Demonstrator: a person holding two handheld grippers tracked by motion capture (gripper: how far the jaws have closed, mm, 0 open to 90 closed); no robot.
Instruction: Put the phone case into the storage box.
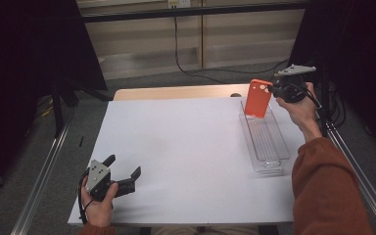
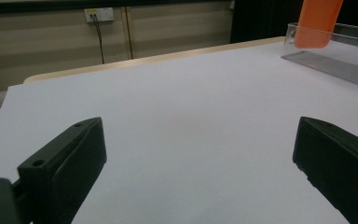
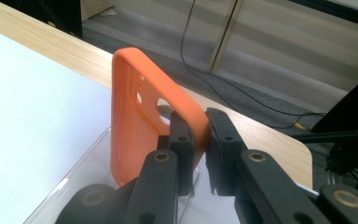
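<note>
An orange phone case (image 1: 258, 98) hangs upright over the far end of a clear plastic tray (image 1: 270, 149) at the table's right side. My right gripper (image 1: 274, 88) is shut on the case's upper edge; in the right gripper view the black jaws pinch the side wall of the orange phone case (image 3: 142, 130) beside its camera cut-outs, at my right gripper (image 3: 200, 135). The case's lower end dips toward the tray (image 3: 65, 189). My left gripper (image 1: 126, 171) rests near the front left of the table, open with nothing between its fingers (image 2: 63, 163). From there the orange phone case (image 2: 318, 21) shows far off.
A white sheet (image 1: 186, 156) covers the wooden table (image 1: 176, 91). A cable (image 1: 186, 58) runs over the floor behind the table. Dark stands rise at both sides, and metal rails (image 1: 44, 171) flank the table.
</note>
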